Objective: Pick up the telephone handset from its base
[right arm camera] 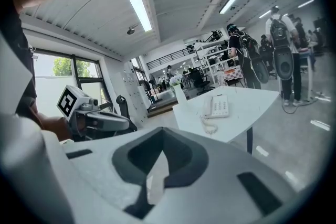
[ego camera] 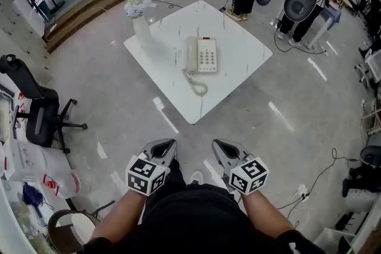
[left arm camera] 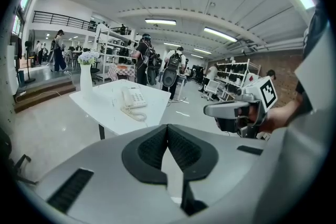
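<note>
Holding both tongs low in front of me, over the floor (ego camera: 286,116), well short of the table (ego camera: 241,47). Left tongs (ego camera: 168,144): jaws closed, tips meeting, nothing btw them. Right tongs (ego camera: 219,144): same, shut tip to tip, empty. Neither touches anything. Jaws are smooth grey plastic w/ black ribbed pads tapering to a point. Each carries a cube (ego camera: 144,175) w/ black-and-white square markers at the back.

Handset (ego camera: 192,55) lies in its cradle along the left side of the base (ego camera: 208,56) in the head view. Phone is cream plastic, boxy, w/ a grid of buttons. Coiled cord (ego camera: 196,85) trails off the near end toward the table edge.

Phone sits approx mid-table. Tabletop is white, glossy, faintly veined like marble, squarish w/ rounded corners, one corner pointing at me. Tall slim white vase (ego camera: 141,30) w/ pale flowers (ego camera: 137,7) stands at the left corner, well apart from the phone. Floor is grey, polished, streaked w/ light reflections.
</note>
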Demonstrator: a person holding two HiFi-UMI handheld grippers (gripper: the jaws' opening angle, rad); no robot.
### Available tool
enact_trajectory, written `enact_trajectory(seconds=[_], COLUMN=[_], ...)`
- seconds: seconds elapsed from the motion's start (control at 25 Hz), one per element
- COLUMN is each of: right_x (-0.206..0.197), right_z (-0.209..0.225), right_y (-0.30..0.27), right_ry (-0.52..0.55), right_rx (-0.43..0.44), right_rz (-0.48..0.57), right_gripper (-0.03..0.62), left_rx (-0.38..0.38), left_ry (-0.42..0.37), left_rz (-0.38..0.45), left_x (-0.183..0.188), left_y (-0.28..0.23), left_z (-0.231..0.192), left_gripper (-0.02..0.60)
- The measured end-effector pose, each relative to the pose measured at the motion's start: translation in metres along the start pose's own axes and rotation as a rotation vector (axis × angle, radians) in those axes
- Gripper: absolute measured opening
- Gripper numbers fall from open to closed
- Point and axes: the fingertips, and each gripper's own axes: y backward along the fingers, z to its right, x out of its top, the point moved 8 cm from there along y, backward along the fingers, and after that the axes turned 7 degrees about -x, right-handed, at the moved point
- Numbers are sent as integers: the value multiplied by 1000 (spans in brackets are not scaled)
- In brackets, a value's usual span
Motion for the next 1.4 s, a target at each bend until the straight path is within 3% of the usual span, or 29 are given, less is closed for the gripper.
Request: enact_trajectory(seconds=[0.56,1.08,1.4], right_x=[47,97,103], right_z=[12,18,11], right_y=[-61,-148,-177], right_ry=[49,31,-6], right_rx=[-57,-187,-275], right_rz=[-3,36,45], right_gripper=[2,2,2], left_rx=[-57,-161,-228], left_ry=[-36,-87,-133], left_rz=[25,34,13], left_x=[54,117,129], left_y=[-30,-59,-68], left_z=[-72,-175,-220], left_gripper=[3,3,3])
